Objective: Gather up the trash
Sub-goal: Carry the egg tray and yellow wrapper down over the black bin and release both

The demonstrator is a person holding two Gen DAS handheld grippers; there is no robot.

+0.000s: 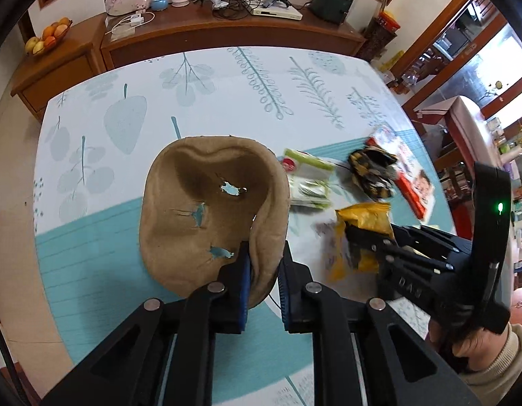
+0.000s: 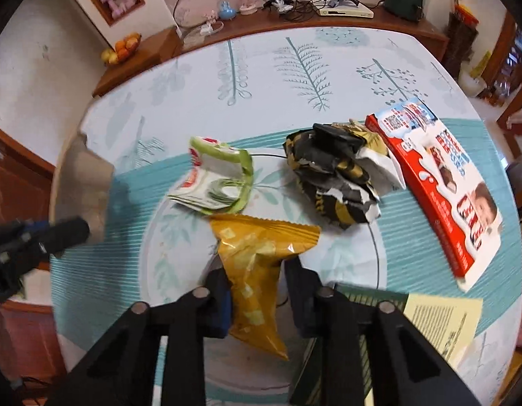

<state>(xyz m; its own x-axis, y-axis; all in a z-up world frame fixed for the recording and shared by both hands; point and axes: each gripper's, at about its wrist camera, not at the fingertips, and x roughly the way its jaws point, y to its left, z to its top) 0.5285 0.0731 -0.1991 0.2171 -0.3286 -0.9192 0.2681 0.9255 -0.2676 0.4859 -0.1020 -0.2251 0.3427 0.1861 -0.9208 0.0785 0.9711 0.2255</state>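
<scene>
My left gripper (image 1: 264, 267) is shut on the near rim of a brown moulded-pulp tray (image 1: 207, 209) with several torn holes, which it holds over the table. In the right wrist view that tray (image 2: 81, 182) shows blurred at the left edge. My right gripper (image 2: 257, 284) is shut on a yellow snack wrapper (image 2: 257, 250), pinching its narrow lower half. The left wrist view shows the right gripper (image 1: 354, 237) on the same wrapper (image 1: 362, 216). Beyond it lie a folded green-and-white wrapper (image 2: 217, 182), a crumpled black-and-yellow wrapper (image 2: 335, 176) and a flat red-and-white chocolate box (image 2: 447, 182).
The round table (image 1: 227, 94) has a pale leaf-patterned cloth. A yellow printed sheet (image 2: 447, 321) and a dark green booklet (image 2: 372, 301) lie near my right gripper. A wooden sideboard (image 1: 227, 30) with cables and a fruit bowl (image 1: 47, 39) stands behind. A person's hand (image 1: 471, 341) grips the right tool.
</scene>
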